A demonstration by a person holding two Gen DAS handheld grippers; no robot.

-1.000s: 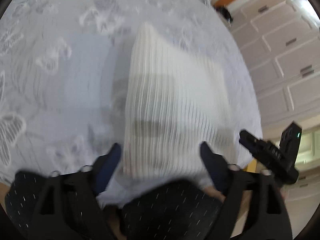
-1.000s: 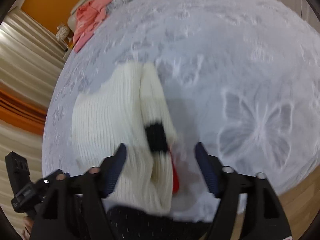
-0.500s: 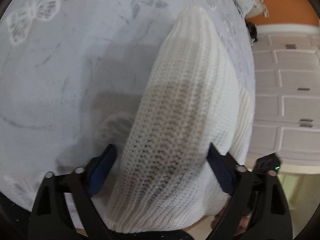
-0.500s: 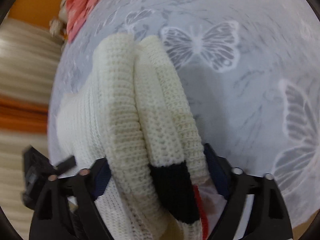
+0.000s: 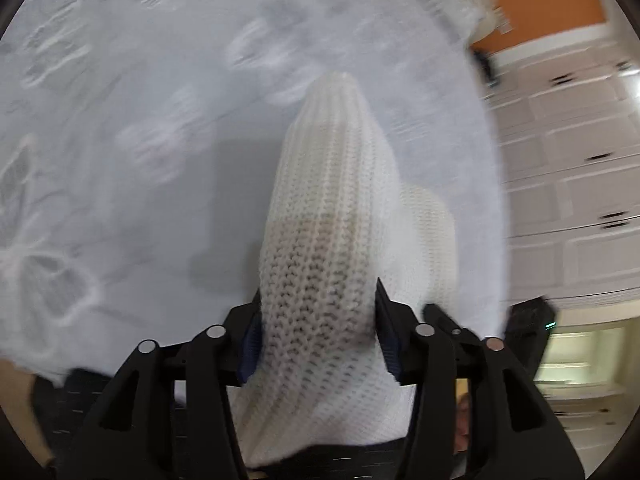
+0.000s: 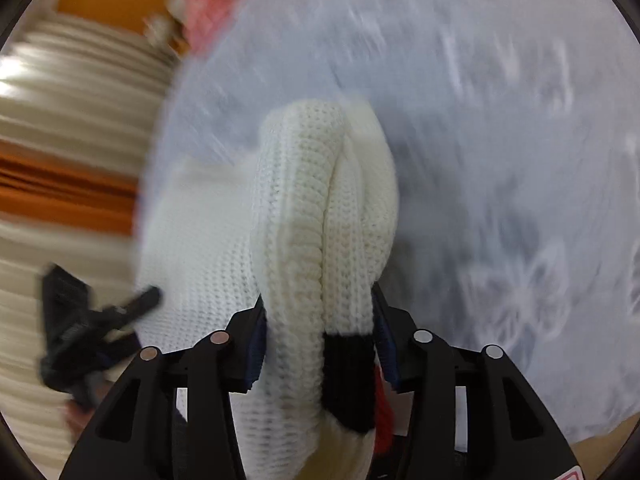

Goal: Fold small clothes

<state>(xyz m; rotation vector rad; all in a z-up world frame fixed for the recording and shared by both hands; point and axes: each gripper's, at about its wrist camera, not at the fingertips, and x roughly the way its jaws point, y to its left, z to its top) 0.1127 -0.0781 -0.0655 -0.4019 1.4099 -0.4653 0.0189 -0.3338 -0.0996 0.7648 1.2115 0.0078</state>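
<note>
A cream knitted sweater [image 5: 332, 216] with a black and red cuff band [image 6: 348, 376] hangs over a grey bedspread. My left gripper [image 5: 318, 316] is shut on one bunched edge of the sweater. My right gripper [image 6: 318, 320] is shut on the other bunched edge, with the black cuff between its jaws. The sweater [image 6: 312, 200] stretches forward from both grippers, lifted off the bed. The right gripper shows at the lower right of the left wrist view [image 5: 524, 332], and the left gripper at the lower left of the right wrist view [image 6: 88, 320].
The grey bedspread [image 5: 120, 140] with white butterfly prints fills both views. White panelled cupboards [image 5: 568, 184] stand to the right. A pink garment [image 6: 212, 4] lies at the far end of the bed, near an orange wall and beige curtains [image 6: 60, 140].
Both grippers have closed from open onto the sweater's edges and lifted it off the bed. The views are now blurred by motion.
</note>
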